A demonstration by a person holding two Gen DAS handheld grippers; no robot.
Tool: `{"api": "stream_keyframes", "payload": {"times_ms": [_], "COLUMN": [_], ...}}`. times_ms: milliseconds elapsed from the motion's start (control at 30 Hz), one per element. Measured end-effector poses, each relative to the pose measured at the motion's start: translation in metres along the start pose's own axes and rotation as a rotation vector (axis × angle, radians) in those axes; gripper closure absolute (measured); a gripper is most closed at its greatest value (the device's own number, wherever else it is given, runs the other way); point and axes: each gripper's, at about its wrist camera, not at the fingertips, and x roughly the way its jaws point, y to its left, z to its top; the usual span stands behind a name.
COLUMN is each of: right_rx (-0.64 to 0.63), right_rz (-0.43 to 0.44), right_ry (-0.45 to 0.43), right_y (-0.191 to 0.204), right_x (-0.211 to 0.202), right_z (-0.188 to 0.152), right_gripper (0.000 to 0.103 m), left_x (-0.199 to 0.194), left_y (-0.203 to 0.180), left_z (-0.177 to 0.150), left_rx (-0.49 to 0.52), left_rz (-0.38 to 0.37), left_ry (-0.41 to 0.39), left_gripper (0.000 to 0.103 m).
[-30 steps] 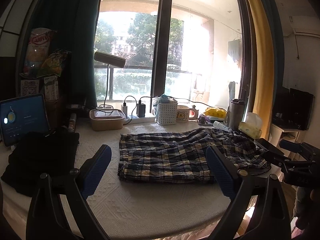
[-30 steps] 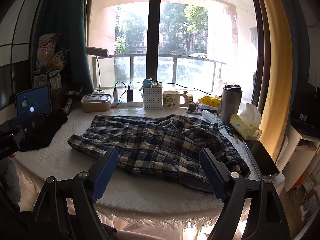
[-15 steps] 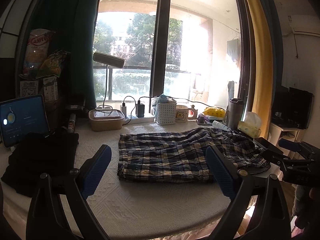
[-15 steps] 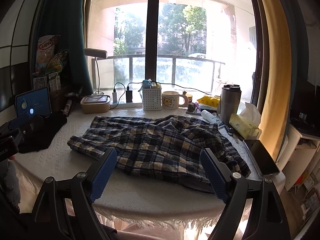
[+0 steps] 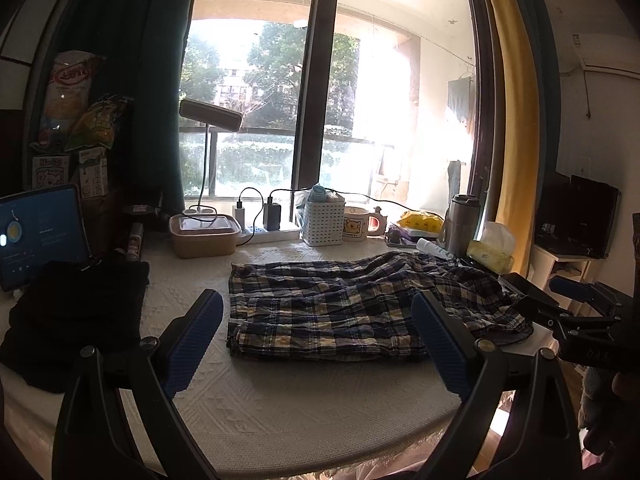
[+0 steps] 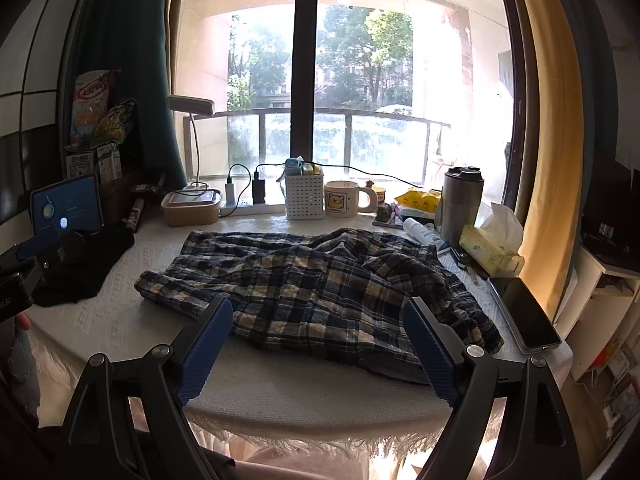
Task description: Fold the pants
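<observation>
Blue-padded fingers of the left gripper point(image 5: 316, 336) and right gripper point(image 6: 318, 350) fill each frame's lower edge, jaws spread wide, holding nothing. Beyond them, at frame centre, plaid pants point(image 6: 316, 292) lie rumpled on the white tablecloth point(image 6: 320, 394). Farther back stands a mug point(image 6: 344, 199).

Mug point(image 6: 345, 198), basket point(image 6: 304, 197), tablet point(image 5: 38, 232), phone point(image 6: 525, 312)
</observation>
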Motion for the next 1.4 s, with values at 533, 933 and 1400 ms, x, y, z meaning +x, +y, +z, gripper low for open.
{"api": "stream_keyframes", "payload": {"times_ms": [533, 933, 1400], "right_rx": [0.002, 0.004, 0.018], "right_rz": [0.001, 0.003, 0.005], "right_ry": [0.002, 0.009, 0.042], "right_y": [0.000, -0.001, -0.005], "right_x": [0.001, 0.005, 0.016], "right_z": [0.000, -0.002, -0.011], "right_gripper": [0.014, 0.014, 0.014], "left_x": [0.002, 0.003, 0.018], "left_y": [-0.001, 0.002, 0.006], "left_z": [-0.003, -0.004, -0.011], "left_rx": [-0.007, -0.015, -0.020], "left_rz": [0.022, 0.019, 0.027], "left_ry": [-0.001, 0.016, 0.063], "left_gripper": [0.008, 0.008, 0.008]}}
